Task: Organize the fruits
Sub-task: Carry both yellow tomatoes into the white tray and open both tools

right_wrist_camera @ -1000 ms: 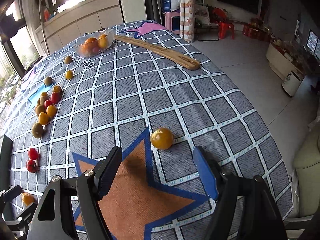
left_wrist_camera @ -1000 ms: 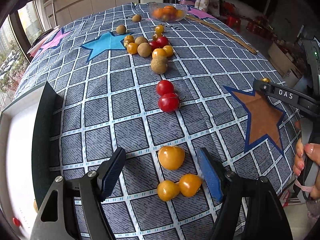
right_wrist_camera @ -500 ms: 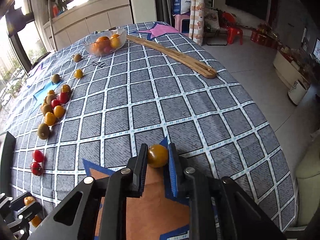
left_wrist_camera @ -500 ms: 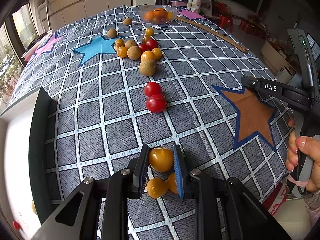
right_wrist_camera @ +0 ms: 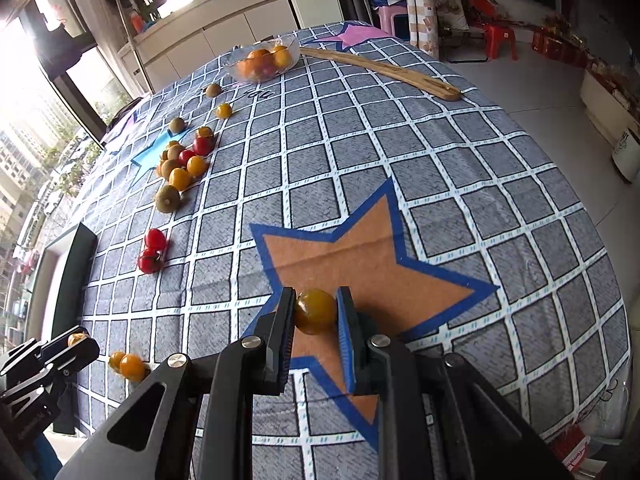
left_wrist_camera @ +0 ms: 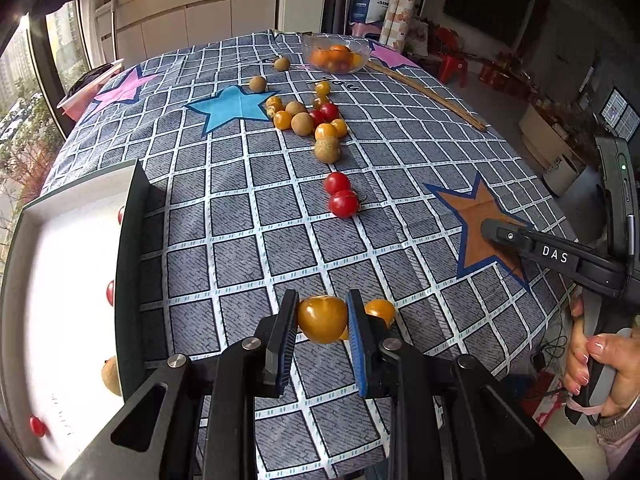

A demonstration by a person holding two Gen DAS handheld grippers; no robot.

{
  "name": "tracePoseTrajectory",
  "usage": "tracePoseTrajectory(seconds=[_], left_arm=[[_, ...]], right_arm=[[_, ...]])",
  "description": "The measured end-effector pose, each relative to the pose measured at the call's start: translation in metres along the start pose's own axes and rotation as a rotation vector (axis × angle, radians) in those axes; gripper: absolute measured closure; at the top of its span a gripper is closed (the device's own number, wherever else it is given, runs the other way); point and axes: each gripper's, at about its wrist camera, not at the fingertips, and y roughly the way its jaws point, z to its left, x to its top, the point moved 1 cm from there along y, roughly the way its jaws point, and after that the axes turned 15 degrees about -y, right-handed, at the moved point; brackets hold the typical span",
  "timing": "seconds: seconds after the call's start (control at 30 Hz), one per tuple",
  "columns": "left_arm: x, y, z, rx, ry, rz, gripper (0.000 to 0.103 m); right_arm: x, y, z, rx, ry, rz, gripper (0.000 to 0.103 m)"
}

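Grippers each clamped one yellow tomato: left gripper [left_wrist_camera: 322,318], right gripper [right_wrist_camera: 316,312]; few fruits sat in the left tray [left_wrist_camera: 68,264], most remained scattered far across the tablecloth [left_wrist_camera: 248,216].

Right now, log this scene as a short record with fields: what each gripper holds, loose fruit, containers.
left gripper: shut on a yellow tomato
right gripper: shut on a darker yellow tomato, over the orange star
loose fruit: two red tomatoes mid-cloth; mixed cluster of yellow, red and brown fruit farther back
containers: glass bowl with orange fruit at the far end; white tray on the left with a few fruits
other: wooden stick near the bowl
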Motion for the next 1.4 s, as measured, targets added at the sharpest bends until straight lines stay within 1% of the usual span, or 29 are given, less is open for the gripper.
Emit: tracePoseTrajectory(seconds=[0.37,0.57,0.77,0.93,1.23,1.4], left_arm=[[-0.014,-0.027,0.033,0.014,-0.048,-0.047,0.078],[-0.017,-0.043,0.057,0.022,-0.089,-0.082,0.078],[-0.018,-0.056,0.086,0.039,-0.144,-0.115,0.078],[-0.019,-0.064,0.117,0.064,-0.198,-0.14,0.078],[-0.02,-0.068,0.179,0.167,-0.291,-0.175,0.078],[-0.019,-0.059,0.206,0.201,-0.335,-0.163,0.078]], right_arm=[[-0.008,-0.014,0.035,0.023,-0.043,0.0,0.081],[-0.002,-0.02,0.058,0.034,-0.083,-0.006,0.081],[0.007,-0.026,0.089,0.06,-0.13,-0.012,0.081],[0.016,-0.026,0.122,0.088,-0.181,-0.012,0.081],[0.032,-0.016,0.193,0.166,-0.276,0.005,0.081],[0.039,-0.006,0.235,0.218,-0.33,0.024,0.081]])
